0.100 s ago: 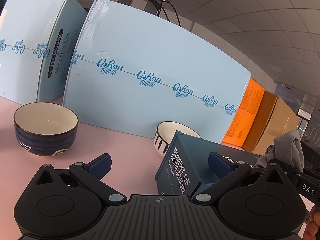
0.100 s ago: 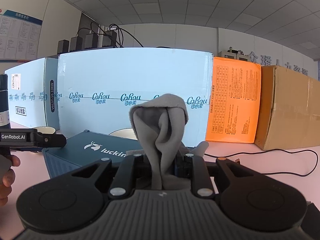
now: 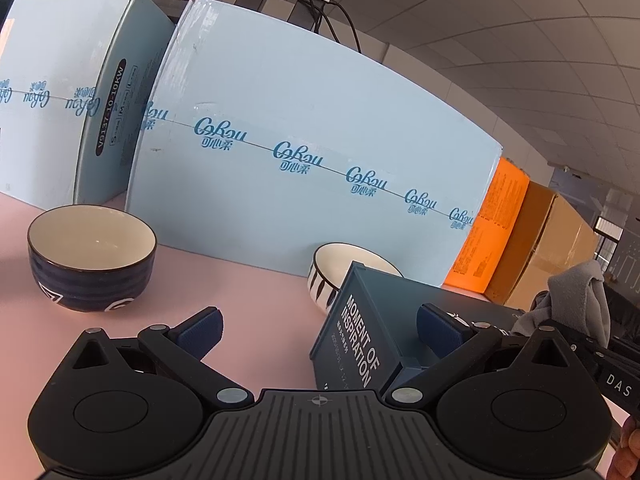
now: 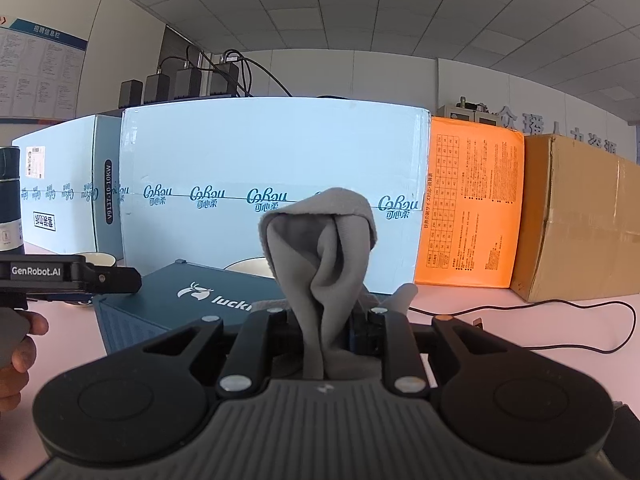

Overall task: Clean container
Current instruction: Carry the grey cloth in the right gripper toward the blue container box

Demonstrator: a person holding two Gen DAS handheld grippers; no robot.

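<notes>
A pink table (image 3: pixel 256 312) holds a dark blue box (image 3: pixel 384 320), the container, lying on its side near the middle, with white lettering along its side.

The left gripper (image 3: pixel 318 330) is spread wide; its right finger sits over the box's near end, its left finger over bare table. It grips nothing. Whether the right finger touches the box cannot be told.

The right gripper (image 4: pixel 326 320) is pressed together on a grey cloth (image 4: pixel 324 248), which stands up in a folded bunch between its fingers. In the right wrist view the cloth hangs just above the box (image 4: pixel 176 296), near its right end. A hand (image 4: pixel 18 344) shows at the left edge, holding the left gripper's handle.

A dark bowl (image 3: pixel 92 258) stands to the left, well apart from the box. A white striped bowl (image 3: pixel 332 276) sits just behind the box, partly hidden by it. Behind them stand two pale blue cartons (image 3: pixel 312 160), then an orange carton (image 3: pixel 496 224) and a brown carton (image 4: pixel 580 220). A black cable (image 4: pixel 560 312) lies on the table at the right.

Compared with a moment ago, nothing has visibly moved: both grippers, the cloth, the box and the bowls sit as before.
</notes>
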